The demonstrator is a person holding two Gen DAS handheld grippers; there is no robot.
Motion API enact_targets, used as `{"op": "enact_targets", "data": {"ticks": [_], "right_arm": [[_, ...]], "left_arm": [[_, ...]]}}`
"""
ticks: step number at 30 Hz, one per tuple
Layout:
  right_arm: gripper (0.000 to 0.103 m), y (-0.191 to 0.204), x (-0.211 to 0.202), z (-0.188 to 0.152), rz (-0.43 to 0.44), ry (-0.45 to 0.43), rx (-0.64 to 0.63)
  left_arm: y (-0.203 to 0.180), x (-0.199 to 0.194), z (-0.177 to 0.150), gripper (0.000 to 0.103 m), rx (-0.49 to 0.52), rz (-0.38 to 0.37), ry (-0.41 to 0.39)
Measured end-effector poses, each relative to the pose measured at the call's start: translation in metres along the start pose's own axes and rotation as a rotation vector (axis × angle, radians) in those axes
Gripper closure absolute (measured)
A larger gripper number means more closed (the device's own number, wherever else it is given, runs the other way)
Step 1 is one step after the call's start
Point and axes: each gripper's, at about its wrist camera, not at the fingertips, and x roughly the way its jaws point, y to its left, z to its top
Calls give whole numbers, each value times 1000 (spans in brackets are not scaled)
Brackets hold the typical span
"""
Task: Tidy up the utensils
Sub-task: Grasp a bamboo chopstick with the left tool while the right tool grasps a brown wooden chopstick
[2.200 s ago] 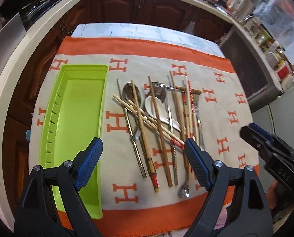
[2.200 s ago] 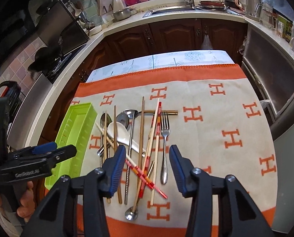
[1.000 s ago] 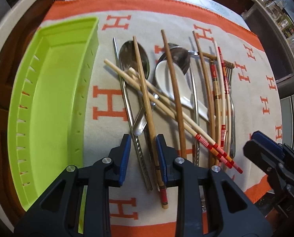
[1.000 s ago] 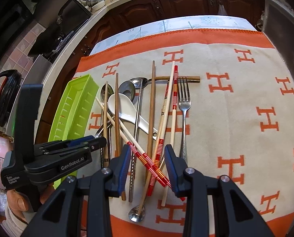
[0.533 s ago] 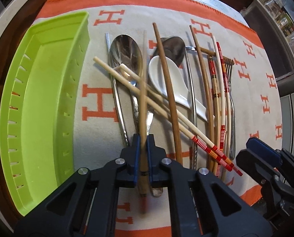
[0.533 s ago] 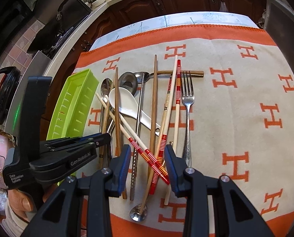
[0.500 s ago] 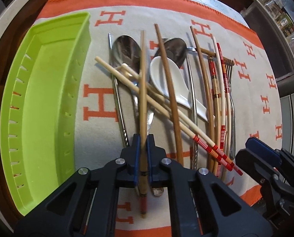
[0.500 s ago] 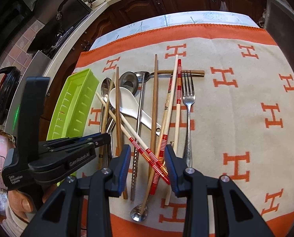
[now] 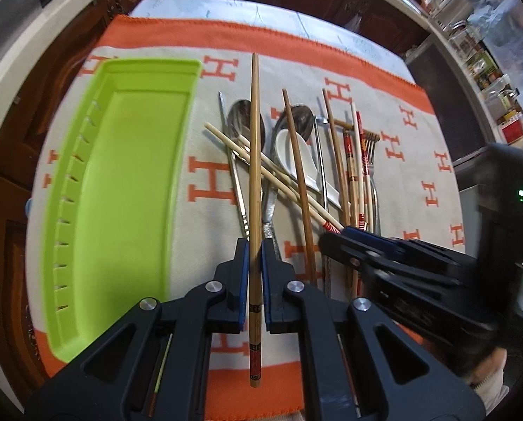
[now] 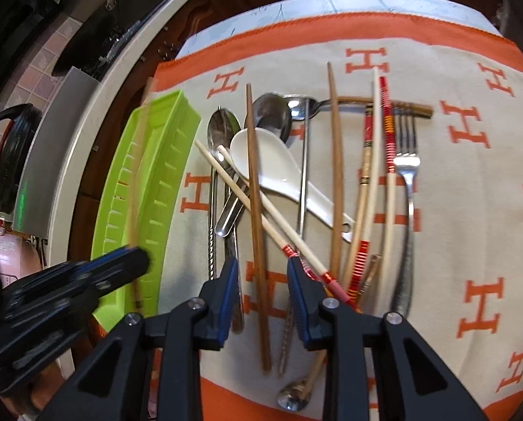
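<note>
My left gripper (image 9: pixel 255 245) is shut on a pale bamboo chopstick (image 9: pixel 255 140) and holds it up off the pile. The right wrist view shows that chopstick (image 10: pixel 135 182) blurred over the lime green tray (image 10: pixel 163 161), with the left gripper (image 10: pixel 135 258) at its near end. My right gripper (image 10: pixel 261 275) is open and low over the pile. Its fingers straddle a dark brown chopstick (image 10: pixel 256 210) without touching it. In the pile lie a white ceramic spoon (image 10: pixel 272 165), a fork (image 10: pixel 407 175), metal spoons and several more chopsticks. The green tray (image 9: pixel 121 193) holds nothing.
Everything lies on a cream cloth (image 10: pixel 454 210) with an orange border and H marks, on a small table. A pale counter edge (image 10: pixel 96 98) curves past the tray's left side, with a black kettle (image 10: pixel 1 151) beyond it. Dark wooden cabinets stand behind.
My left gripper lifted the bamboo chopstick out of the pile and carried it left toward the tray. My right gripper came down and forward over the pile, still open.
</note>
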Motion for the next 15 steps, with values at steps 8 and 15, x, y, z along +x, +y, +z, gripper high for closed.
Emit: {"op": "enact_targets", "data": {"ticks": [8,15], "right_arm": [[77,12,24,6,-69,27,-15],[97,21,28,-1,-58,37,-5]], "left_arm": [[41,-44,-10,98,-27,13,-58],[62,-64,-14,98,-21,44,-108]]}}
